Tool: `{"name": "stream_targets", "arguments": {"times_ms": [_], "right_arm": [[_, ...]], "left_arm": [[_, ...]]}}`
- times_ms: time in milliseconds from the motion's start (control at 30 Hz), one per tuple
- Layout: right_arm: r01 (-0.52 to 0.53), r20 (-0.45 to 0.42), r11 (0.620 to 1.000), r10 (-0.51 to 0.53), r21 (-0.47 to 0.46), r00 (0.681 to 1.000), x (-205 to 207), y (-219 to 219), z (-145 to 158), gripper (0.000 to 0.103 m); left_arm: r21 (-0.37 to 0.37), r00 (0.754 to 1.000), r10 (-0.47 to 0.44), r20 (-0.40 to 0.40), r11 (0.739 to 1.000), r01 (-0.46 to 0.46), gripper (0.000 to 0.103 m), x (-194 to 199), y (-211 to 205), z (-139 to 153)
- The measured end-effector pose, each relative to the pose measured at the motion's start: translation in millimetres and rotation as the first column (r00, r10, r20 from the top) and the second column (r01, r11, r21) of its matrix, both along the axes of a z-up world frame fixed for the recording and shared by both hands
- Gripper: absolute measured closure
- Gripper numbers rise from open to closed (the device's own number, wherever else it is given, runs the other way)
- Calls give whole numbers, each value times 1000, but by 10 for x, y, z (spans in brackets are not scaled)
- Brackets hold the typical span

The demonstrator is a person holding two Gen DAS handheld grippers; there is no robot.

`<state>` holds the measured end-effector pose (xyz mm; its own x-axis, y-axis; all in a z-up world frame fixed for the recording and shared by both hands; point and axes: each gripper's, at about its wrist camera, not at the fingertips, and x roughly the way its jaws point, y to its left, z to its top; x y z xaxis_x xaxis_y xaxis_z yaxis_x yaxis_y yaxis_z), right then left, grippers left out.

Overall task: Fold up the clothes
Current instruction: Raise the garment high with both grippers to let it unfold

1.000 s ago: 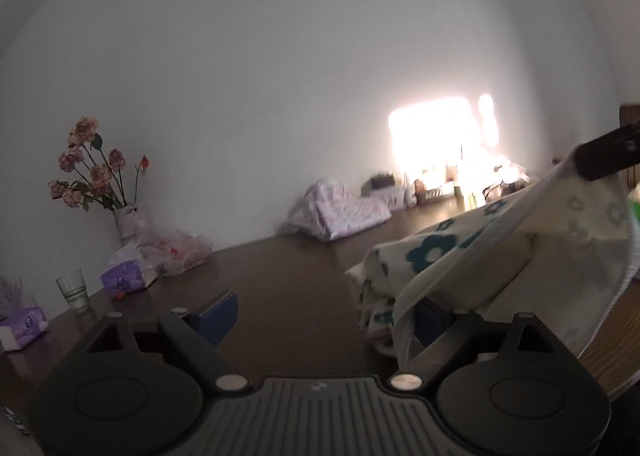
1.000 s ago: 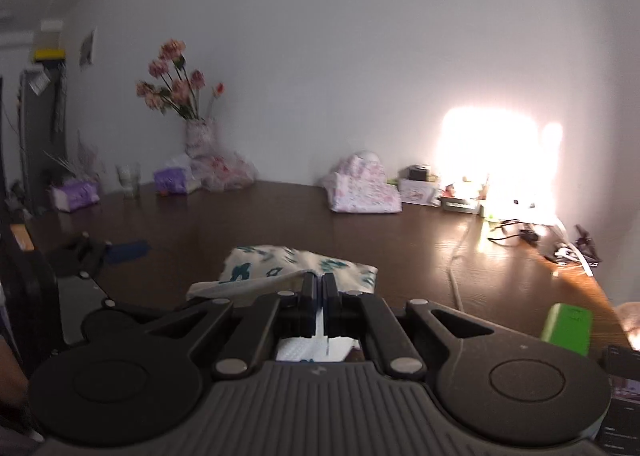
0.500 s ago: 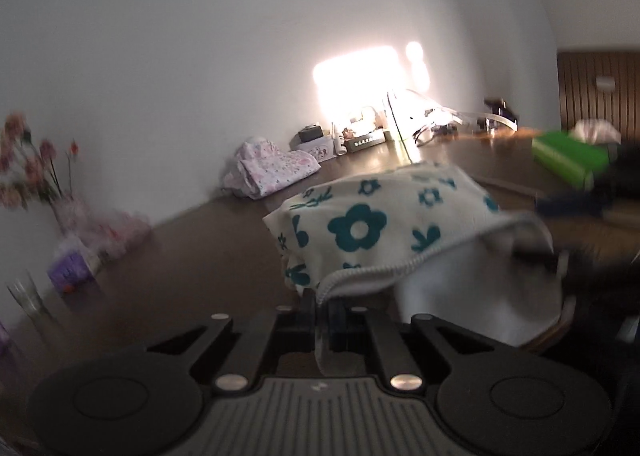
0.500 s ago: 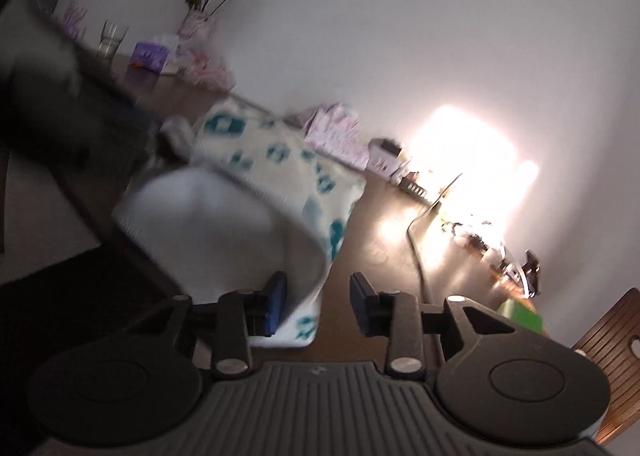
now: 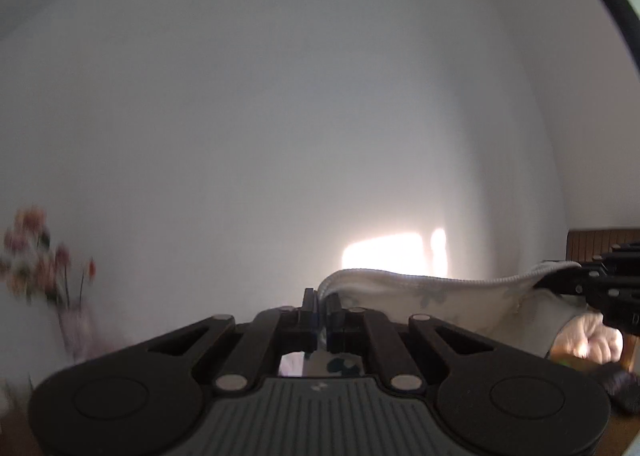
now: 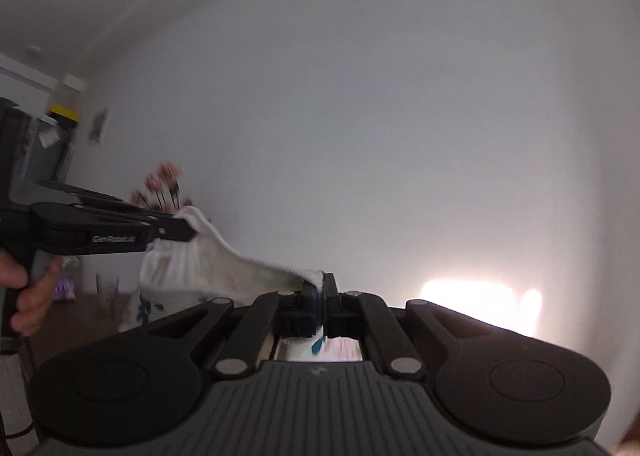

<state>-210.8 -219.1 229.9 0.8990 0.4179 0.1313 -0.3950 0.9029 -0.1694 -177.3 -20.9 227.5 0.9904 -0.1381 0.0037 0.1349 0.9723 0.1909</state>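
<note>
- Left gripper [image 5: 322,306]: clamped on the ribbed hem of the floral garment [image 5: 436,296].
- Right gripper [image 6: 320,286]: clamped on the same hem, further along.
- Garment hangs between them, raised above the table [image 6: 80,320].
- Advice: keep both grips level and the hem taut; lower evenly, so the cloth lands flat.

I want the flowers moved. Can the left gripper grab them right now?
Probably not. The left gripper is shut on the floral garment, which stretches across to the right gripper, so its jaws are busy. The flowers also sit off to its side, apart from it.
</note>
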Motion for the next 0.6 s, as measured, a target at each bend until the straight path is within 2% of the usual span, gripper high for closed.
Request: {"name": "stream_targets", "arguments": {"times_ms": [167,233,300,433,533,600], "right_arm": [[-10,57,998,13,-63,998,130,-198,1085,101],[-11,69,996,17,-88,997,145,-249,1417,101],[-28,34,996,31,-87,999,224,-281,1646,101],[-87,-17,995,86,-54,996,404,-308,1884,101],[-43,34,994,47,-105,998,455,-219,1917,101],[-43,38,995,47,-91,998,470,-211,1963,101]], "left_arm": [[31,996,-84,35,996,83,100,412,-56,1065],[32,989,-116,87,993,114,100,369,-76,1328],[40,981,-143,131,990,138,100,323,-103,1503],[27,975,-150,162,989,148,100,334,-70,1644],[17,970,-156,185,988,155,100,342,-45,1749],[11,967,-159,200,987,161,100,348,-29,1820]]}}
